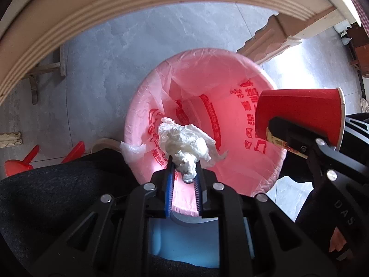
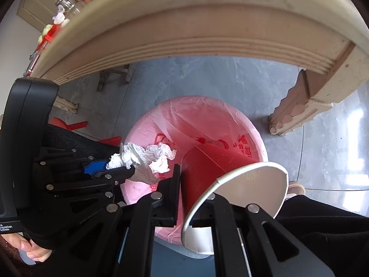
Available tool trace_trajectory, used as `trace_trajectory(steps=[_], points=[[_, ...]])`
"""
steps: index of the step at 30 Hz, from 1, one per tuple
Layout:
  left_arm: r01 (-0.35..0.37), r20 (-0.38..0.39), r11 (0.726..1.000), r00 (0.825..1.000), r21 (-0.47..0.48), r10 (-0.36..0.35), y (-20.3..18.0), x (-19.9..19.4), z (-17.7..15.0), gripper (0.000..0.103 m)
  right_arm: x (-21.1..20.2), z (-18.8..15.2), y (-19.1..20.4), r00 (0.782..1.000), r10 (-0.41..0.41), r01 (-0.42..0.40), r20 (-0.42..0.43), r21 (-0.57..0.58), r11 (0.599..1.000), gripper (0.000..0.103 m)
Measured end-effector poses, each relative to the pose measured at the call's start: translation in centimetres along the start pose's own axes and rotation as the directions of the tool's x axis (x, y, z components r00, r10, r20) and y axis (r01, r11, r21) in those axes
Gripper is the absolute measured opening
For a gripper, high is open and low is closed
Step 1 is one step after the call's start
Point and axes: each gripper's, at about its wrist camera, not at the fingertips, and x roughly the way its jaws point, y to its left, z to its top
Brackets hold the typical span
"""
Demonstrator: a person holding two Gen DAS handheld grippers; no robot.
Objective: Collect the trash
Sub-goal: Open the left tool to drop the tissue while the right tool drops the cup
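Here, both claws loaded over the lined bin, nothing dropped yet.

The left claw (image 1: 183,161) is clamped on a crumpled white tissue (image 1: 186,142), pinched at its twisted tail, the loose bulk hanging over the near-left rim of the pink bin (image 1: 138,106). The right claw (image 2: 196,198) is clamped across the wall of a red paper cup (image 2: 207,168), lying on its side with the white mouth toward the camera, above the bin opening. Judgement: the tissue is nearly weightless, soft, and may cling to the ribbed pads on letting go. The cup is light and thin-walled, already squashed oval by the grip; hold it near the stiffer rim. The bench (image 2: 184,30) edge arches overhead.
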Motion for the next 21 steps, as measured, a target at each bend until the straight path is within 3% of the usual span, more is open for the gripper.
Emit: trace_trajectory(steps=[7, 9, 12, 14, 19, 21], points=[[-0.013, -0.090, 0.999, 0.996, -0.029, 0.011, 0.5, 3.2, 1.1, 0.018, 3.5, 0.5, -0.5, 0.996, 0.028, -0.027, -0.089, 0.012, 1.000, 0.007], [-0.016, -0.099, 0.999, 0.995, -0.031, 0.013, 0.6, 3.6, 1.2, 0.024, 4.1, 0.4, -0.5, 0.993, 0.036, -0.035, -0.108, 0.011, 0.999, 0.008], [-0.052, -0.096, 0.998, 0.994, -0.024, 0.049, 0.6, 3.9, 1.5, 0.053, 4.8, 0.5, -0.6, 0.992, 0.042, -0.040, -0.121, 0.014, 0.999, 0.012], [-0.094, -0.103, 0.995, 0.990, -0.021, 0.092, 0.8, 4.3, 1.7, 0.062, 5.2, 0.6, -0.9, 0.991, 0.023, -0.021, -0.129, 0.019, 1.000, 0.021], [-0.080, -0.133, 0.995, 0.989, -0.059, 0.072, 1.7, 4.7, 2.0, 0.063, 5.7, 0.8, -2.1, 0.990, 0.026, -0.016, -0.136, 0.074, 0.997, 0.047], [-0.075, -0.135, 0.995, 0.989, -0.069, 0.065, 1.9, 4.7, 2.2, 0.063, 5.7, 0.9, -2.3, 0.991, 0.031, -0.020, -0.130, 0.086, 0.996, 0.051]])
